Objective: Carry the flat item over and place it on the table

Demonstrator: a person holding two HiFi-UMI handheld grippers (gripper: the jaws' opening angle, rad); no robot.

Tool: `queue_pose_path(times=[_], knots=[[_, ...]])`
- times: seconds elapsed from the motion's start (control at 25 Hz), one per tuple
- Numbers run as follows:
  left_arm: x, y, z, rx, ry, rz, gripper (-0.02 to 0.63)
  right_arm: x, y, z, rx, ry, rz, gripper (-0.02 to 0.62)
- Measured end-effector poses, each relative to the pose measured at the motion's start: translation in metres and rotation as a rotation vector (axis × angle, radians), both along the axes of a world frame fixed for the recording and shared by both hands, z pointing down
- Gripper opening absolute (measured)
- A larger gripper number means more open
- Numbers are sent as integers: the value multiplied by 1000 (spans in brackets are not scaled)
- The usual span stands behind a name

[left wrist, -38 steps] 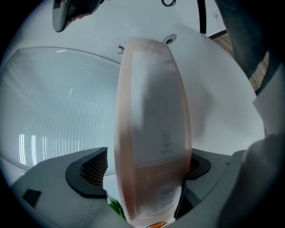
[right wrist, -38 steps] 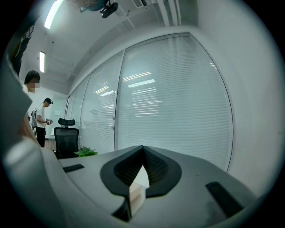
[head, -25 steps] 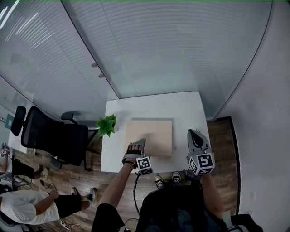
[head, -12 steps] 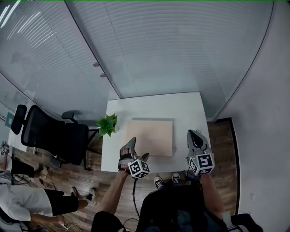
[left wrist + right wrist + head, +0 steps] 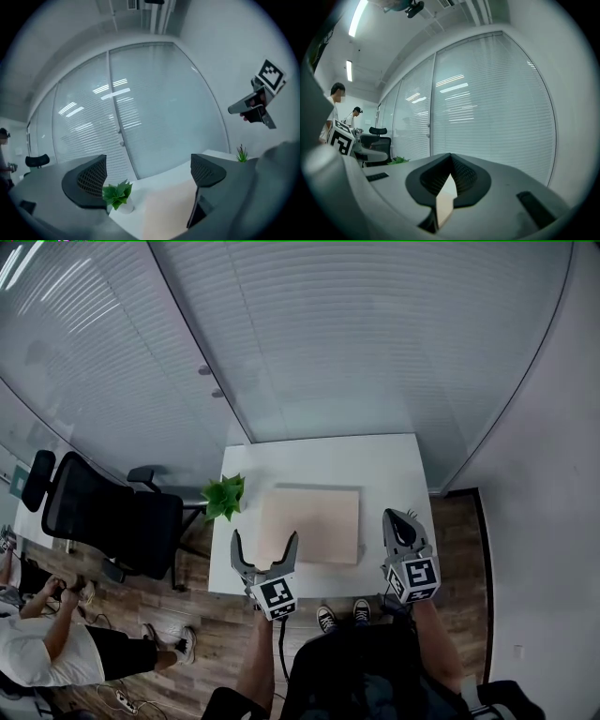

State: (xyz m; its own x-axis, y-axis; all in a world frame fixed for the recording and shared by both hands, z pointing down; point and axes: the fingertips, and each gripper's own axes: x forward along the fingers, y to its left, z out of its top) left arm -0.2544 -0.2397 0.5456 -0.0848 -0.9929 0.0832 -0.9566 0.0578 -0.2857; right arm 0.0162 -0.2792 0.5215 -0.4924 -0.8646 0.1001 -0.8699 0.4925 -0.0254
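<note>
left gripper (image 5: 264, 540): jaws spread wide, released, at the near edge of the white bench (image 5: 380, 465) | just ahead of them: flat beige board (image 5: 309, 521) lying on the bench | ahead-left: small potted plant (image 5: 223, 497) | right gripper (image 5: 401, 518): jaws clenched together, board off to their left

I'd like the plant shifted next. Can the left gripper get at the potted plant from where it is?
Probably yes. The left gripper is open, and the potted plant stands just ahead at the left edge of the table. Nothing stands between them; the board lies to the plant's right.
</note>
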Motion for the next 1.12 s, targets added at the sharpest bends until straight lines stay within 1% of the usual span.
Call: queue_pose_path(times=[0.08, 0.16, 0.32, 0.36, 0.4, 0.48, 0.56, 0.64, 0.68, 0.8, 1.0, 1.12], knots=[[-6, 5, -7, 35, 59, -31, 566, -3, 0, 0, 0, -2, -6, 5], [-8, 9, -9, 58, 107, -41, 540, -6, 0, 1, 2, -3, -13, 3], [-11, 11, -9, 76, 139, -62, 479, -10, -1, 5, 5, -4, -24, 5], [-13, 12, -11, 84, 142, -73, 449, -11, -1, 5, 6, -4, -25, 5], [-15, 14, -14, 92, 142, -86, 394, -11, -1, 4, 6, -4, -26, 5], [-19, 18, -22, 108, 138, -114, 240, -11, -1, 2, 6, -6, -26, 5], [-21, 21, -28, 130, 151, -123, 114, -12, -2, 1, 7, -10, -26, 5], [-21, 22, -31, 144, 173, -110, 18, -13, -3, 2, 10, -17, -27, 5], [-20, 22, -32, 144, 184, -99, 5, -13, -3, 2, 11, -22, -27, 5], [-18, 23, -35, 149, 205, -72, 3, -15, -2, -1, 20, -29, -29, 5], [-18, 23, -44, 159, 202, -72, 3, -18, -1, -5, 16, -52, -39, 3], [-18, 24, -46, 155, 195, -70, 3, -18, 0, -7, 15, -48, -37, 3]])
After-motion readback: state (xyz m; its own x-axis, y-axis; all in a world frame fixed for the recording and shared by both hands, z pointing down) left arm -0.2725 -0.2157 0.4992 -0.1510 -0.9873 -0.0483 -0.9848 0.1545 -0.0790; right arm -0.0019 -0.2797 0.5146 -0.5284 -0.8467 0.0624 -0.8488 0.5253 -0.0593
